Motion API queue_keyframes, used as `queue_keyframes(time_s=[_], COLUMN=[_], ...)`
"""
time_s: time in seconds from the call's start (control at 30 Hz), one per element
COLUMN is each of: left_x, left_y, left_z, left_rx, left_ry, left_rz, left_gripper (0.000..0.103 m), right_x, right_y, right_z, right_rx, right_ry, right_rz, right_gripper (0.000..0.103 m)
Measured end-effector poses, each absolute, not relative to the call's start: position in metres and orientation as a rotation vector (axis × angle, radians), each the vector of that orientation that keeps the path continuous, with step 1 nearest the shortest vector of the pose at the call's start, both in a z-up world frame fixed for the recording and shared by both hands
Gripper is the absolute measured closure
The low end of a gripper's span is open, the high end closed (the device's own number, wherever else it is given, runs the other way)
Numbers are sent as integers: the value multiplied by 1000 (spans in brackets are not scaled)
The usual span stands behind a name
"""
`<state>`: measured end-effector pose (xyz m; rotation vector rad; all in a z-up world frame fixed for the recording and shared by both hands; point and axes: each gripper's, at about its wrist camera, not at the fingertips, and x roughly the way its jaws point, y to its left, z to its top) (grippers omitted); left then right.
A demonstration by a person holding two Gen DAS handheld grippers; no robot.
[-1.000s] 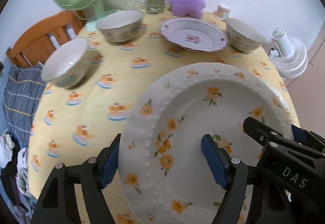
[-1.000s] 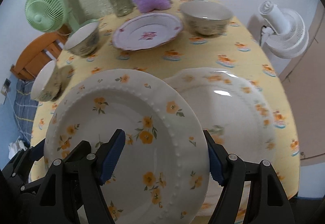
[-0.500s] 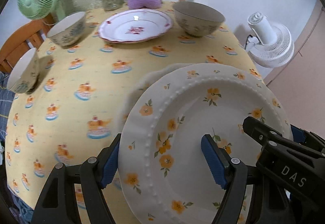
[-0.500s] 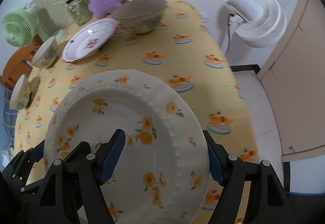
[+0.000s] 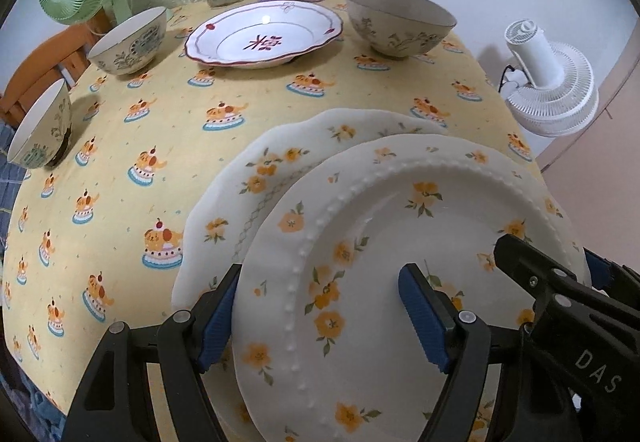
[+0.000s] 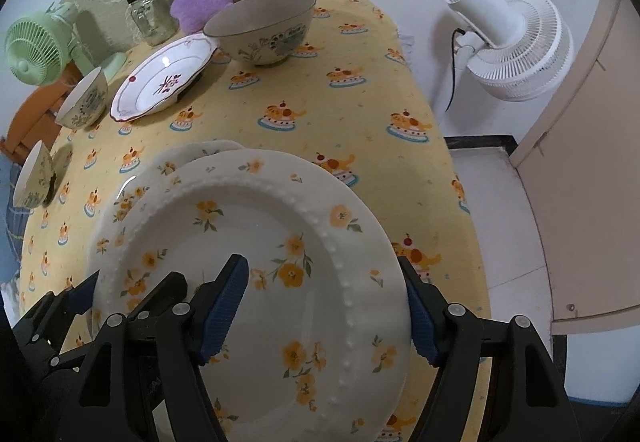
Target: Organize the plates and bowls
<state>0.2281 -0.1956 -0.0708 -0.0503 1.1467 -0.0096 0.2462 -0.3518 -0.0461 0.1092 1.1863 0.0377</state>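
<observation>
Both tongs are carrying 1 beaded plate (image 5: pixel 420 242) between them, just above a scalloped plate (image 5: pixel 256 177) lying near the front edge of the desk (image 5: pixel 168 109). The left tongs (image 5: pixel 320 310) are straddling the plate's left rim, 1 pad under the edge and 1 on the well, and the jaws are opening slightly while the rim is sitting between them. The right tongs (image 6: pixel 324 306) are straddling the opposite rim the same way, and their jaws are closing on it.

The plate is looking like glazed ceramic: stiff, fairly heavy, slick under rubber pads, and likely to chip if it is dropped onto the plate below. The raised bead ring is offering the best purchase, so gripping across the rim at 2 opposite sides is suiting it well. Lowering it level and centred is mattering most, since glaze on glaze is sliding easily.

A red-trimmed plate (image 5: pixel 264 37) and 3 bowls, the largest (image 5: pixel 400 21) at the far right, are waiting farther back.
</observation>
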Motion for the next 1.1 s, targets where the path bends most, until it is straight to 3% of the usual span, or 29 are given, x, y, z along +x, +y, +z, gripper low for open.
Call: queue_keyframes(time_s=[0.6,0.77,1.1], left_x=[225,225,223], left_y=[-202,-190,-181], left_z=[-64,-59,-55], left_rx=[124,41,49], left_ry=[1146,1149,1138], left_rz=[44,16,19], left_gripper=[29,29,27], right_x=[238,230,240], right_y=[-346,-350,-333], right_z=[-47,-43,-52], right_rx=[57,50,22], right_ry=[1197,1219,1242], right_rz=[18,-16,-26], right_gripper=[45,64,58])
